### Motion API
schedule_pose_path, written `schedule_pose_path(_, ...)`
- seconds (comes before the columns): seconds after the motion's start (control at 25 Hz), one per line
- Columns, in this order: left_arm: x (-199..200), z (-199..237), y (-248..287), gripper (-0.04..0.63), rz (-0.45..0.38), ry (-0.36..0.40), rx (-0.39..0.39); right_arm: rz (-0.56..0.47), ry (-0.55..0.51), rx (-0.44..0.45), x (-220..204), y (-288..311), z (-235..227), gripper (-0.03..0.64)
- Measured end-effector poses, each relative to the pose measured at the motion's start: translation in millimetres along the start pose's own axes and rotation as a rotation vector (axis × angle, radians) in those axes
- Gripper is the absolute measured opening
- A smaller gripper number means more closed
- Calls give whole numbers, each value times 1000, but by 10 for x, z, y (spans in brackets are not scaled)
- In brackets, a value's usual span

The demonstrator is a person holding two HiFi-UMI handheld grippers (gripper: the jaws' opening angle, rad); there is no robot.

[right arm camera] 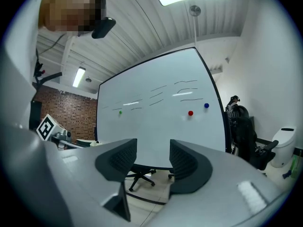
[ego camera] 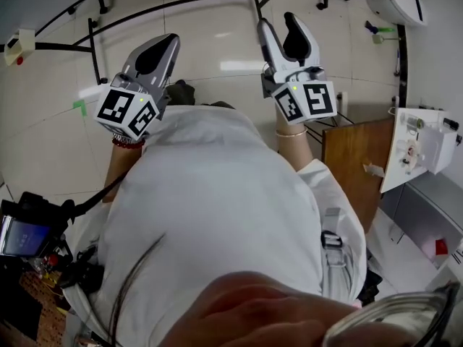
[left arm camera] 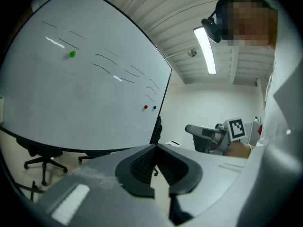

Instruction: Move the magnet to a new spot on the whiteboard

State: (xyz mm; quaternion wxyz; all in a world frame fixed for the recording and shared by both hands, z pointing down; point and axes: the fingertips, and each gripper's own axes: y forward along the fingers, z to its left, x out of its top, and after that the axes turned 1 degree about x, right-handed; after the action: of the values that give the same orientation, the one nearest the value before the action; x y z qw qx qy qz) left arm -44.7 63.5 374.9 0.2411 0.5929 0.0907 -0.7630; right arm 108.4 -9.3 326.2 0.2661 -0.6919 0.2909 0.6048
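The whiteboard (right arm camera: 161,122) stands some way ahead of both grippers. On it are a green magnet (right arm camera: 120,112) at the left, and a red magnet (right arm camera: 191,113) and a blue magnet (right arm camera: 206,106) at the right. The left gripper view shows the same whiteboard (left arm camera: 71,98) with the green magnet (left arm camera: 72,54), red magnet (left arm camera: 146,107) and blue magnet (left arm camera: 154,108). My right gripper (right arm camera: 153,157) is open and empty. My left gripper (left arm camera: 155,145) has its jaw tips together with nothing in them. In the head view, the left gripper (ego camera: 155,55) and right gripper (ego camera: 287,38) are held up in front of my chest.
An office chair (right arm camera: 137,174) stands under the whiteboard, and another chair (left arm camera: 42,160) is by its left end. The board's black stand feet (ego camera: 94,42) lie on the tiled floor. A wooden panel (ego camera: 354,165) and a white device (ego camera: 423,147) are at my right.
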Motion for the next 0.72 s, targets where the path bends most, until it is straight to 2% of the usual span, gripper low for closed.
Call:
schedule_pose_path(0.16,50,-72,-182,6,-19,14,-7,-18,-37,51,136,-151,392,212)
schedule_pose_path(0.28,81,-112,-168,6,-23,35,-25,-42,-51,51,198,-252,485,210)
schedule_pose_path(0.36,121,-154,-162,6,-28,95,-30,-62,-60,48,224,-282,522,209)
schedule_pose_path(0.48,145,-177,-265,6,-29,246,1,-87,-86,46,201,-269,660,198)
schedule_pose_path(0.52,141,-161,-312,6,-29,265,12,-97,-84,44,197,-258,723,198)
schedule_pose_path(0.72,73,-113,-490,6,-41,239,-5,-106,-110,71,128,-247,1041,167)
